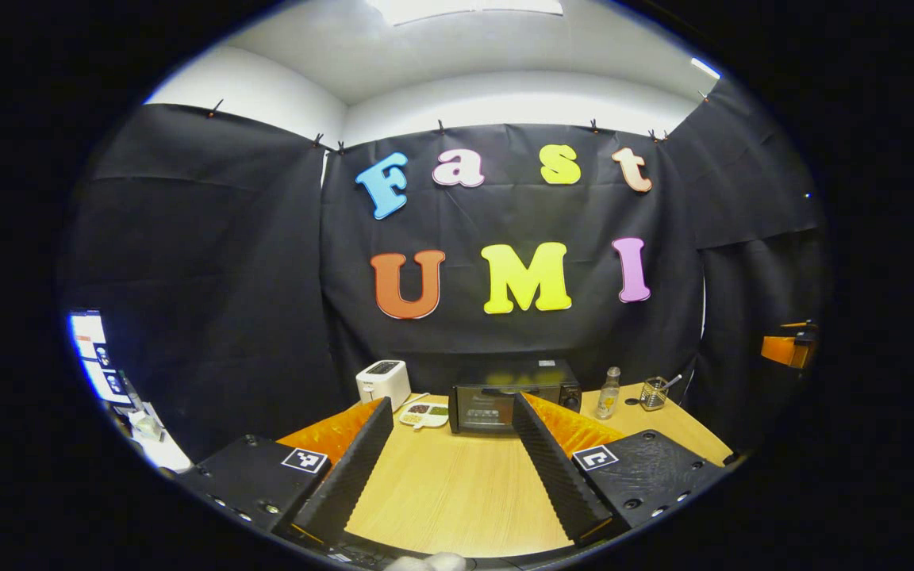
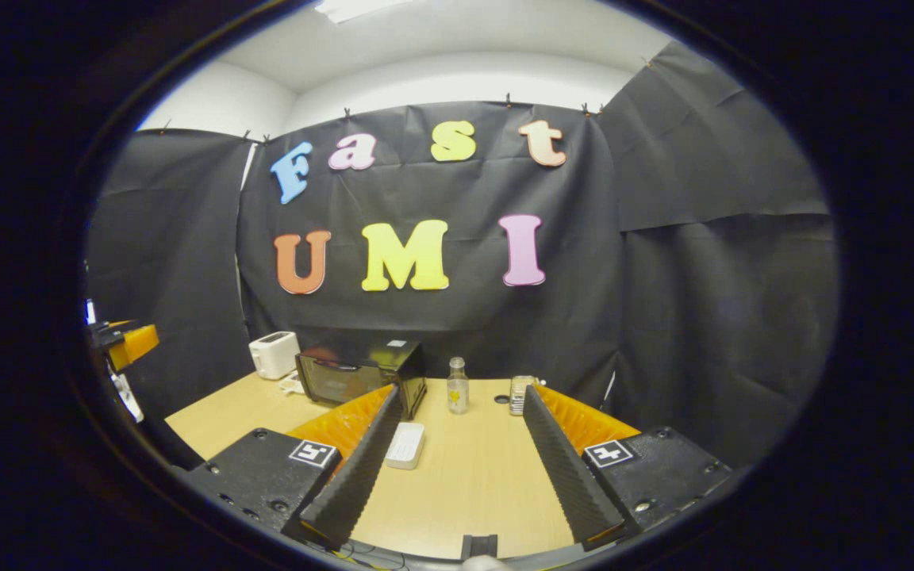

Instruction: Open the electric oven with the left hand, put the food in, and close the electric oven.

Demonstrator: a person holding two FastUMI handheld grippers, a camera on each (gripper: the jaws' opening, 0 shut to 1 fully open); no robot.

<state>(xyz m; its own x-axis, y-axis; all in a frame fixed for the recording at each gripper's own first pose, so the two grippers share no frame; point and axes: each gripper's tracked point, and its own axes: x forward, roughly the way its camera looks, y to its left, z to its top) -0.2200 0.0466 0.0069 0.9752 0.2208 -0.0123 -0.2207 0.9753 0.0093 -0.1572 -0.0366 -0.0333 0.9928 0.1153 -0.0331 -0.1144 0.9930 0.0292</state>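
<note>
Electric oven (image 1: 505, 400) door closed on wooden table (image 1: 457, 484); food tray (image 1: 424, 413) beside it; left gripper (image 1: 449, 412) and right gripper (image 2: 461, 400) both released, holding nothing

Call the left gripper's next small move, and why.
Probably ease the left gripper forward toward the electric oven. Its door looks shut, the fingers stand open with nothing between them, and bare table lies between them and the oven.
</note>
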